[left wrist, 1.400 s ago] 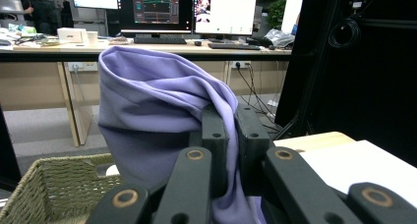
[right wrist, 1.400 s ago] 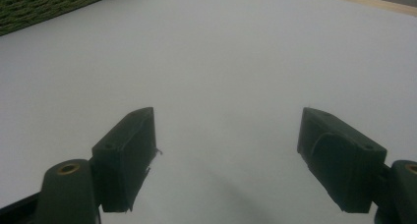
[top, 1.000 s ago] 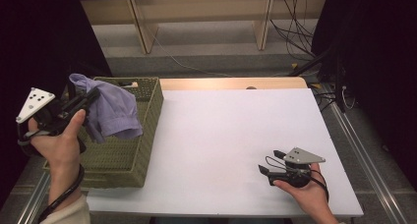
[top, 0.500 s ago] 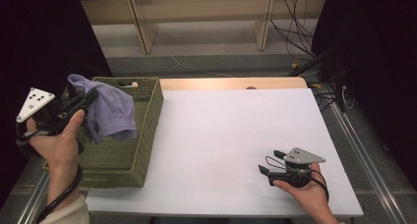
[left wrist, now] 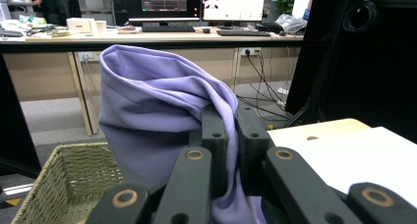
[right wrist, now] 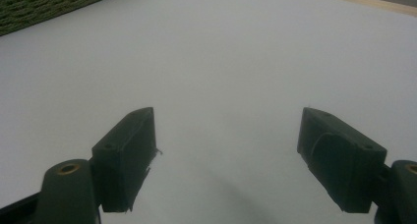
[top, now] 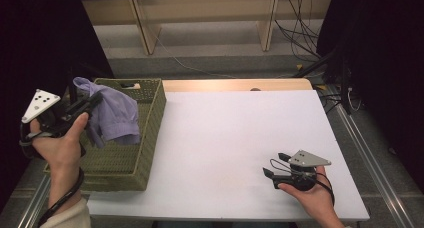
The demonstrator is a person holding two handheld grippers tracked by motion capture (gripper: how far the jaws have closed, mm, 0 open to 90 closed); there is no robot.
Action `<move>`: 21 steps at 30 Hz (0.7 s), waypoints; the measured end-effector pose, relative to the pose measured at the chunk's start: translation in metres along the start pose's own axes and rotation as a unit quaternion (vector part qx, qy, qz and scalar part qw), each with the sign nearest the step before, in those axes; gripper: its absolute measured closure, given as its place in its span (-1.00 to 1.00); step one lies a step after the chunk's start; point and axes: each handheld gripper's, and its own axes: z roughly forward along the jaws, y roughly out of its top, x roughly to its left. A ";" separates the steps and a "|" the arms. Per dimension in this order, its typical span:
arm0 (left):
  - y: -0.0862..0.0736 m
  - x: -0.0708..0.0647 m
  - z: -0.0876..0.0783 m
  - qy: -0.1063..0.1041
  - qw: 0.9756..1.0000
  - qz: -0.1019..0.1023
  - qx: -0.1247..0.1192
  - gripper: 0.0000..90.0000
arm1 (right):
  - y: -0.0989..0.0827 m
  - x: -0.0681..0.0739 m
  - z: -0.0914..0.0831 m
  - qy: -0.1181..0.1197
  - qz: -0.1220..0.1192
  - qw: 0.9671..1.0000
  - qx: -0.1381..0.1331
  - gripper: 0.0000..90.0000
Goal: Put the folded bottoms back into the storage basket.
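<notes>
Cloth: we've got a lilac cloth [top: 116, 115] pinched up in the air over the left end of the table, hanging above the near-left part of the basket. In the left gripper view [left wrist: 162, 116] it bunches into a big rounded fold above the jaws, with a strip running down between them.

Left gripper: our left gripper [top: 85, 105] has its jaws squeezed almost together on a fold of the cloth, pads pressing the fabric from both sides. The left hand [top: 60, 143] holds it up at the table's left edge, grey three-cornered plate on top.

Basket: the olive woven basket [top: 150, 138] sits on the left end of the table, right under the cloth. The lower end of the cloth hangs down inside its rim; we can't tell whether it touches the bottom.

Table: a white table top [top: 235, 138] with a wooden strip along the far edge.

Right gripper: way over at the near-right corner, our right gripper [top: 275, 165] rests low on the table in the right hand [top: 312, 195]. In the right gripper view the jaws stand wide apart with just bare white surface between them, so it's got hold of nothing.

Gap: the two grippers are well apart.
</notes>
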 end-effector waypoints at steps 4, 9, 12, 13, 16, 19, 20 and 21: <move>-0.002 0.001 0.002 -0.003 1.000 -0.001 0.006 0.86 | 0.000 0.000 0.000 0.000 0.000 1.000 0.000 -0.48; -0.004 0.002 0.005 -0.005 1.000 0.000 0.015 0.86 | 0.000 0.000 0.000 -0.001 0.001 1.000 0.000 -0.48; -0.006 0.002 0.007 -0.007 1.000 0.001 0.021 0.86 | 0.000 0.000 0.000 0.000 0.001 1.000 -0.001 -0.48; -0.006 0.002 0.007 -0.008 1.000 0.001 0.021 0.86 | 0.000 0.000 0.000 0.000 0.001 1.000 -0.002 -0.48; -0.007 0.002 0.009 -0.009 1.000 0.003 0.025 0.87 | 0.000 0.000 0.000 0.001 0.001 1.000 -0.003 -0.48; -0.008 0.003 0.009 -0.010 1.000 0.005 0.029 0.86 | 0.000 0.000 -0.001 0.000 0.001 1.000 -0.001 -0.48; -0.008 0.003 0.010 -0.010 0.999 0.005 0.030 0.86 | 0.000 0.000 -0.001 0.000 0.001 1.000 -0.001 -0.48; -0.009 0.003 0.010 -0.010 0.999 0.005 0.032 0.86 | 0.000 0.000 0.000 0.001 0.001 1.000 -0.002 -0.48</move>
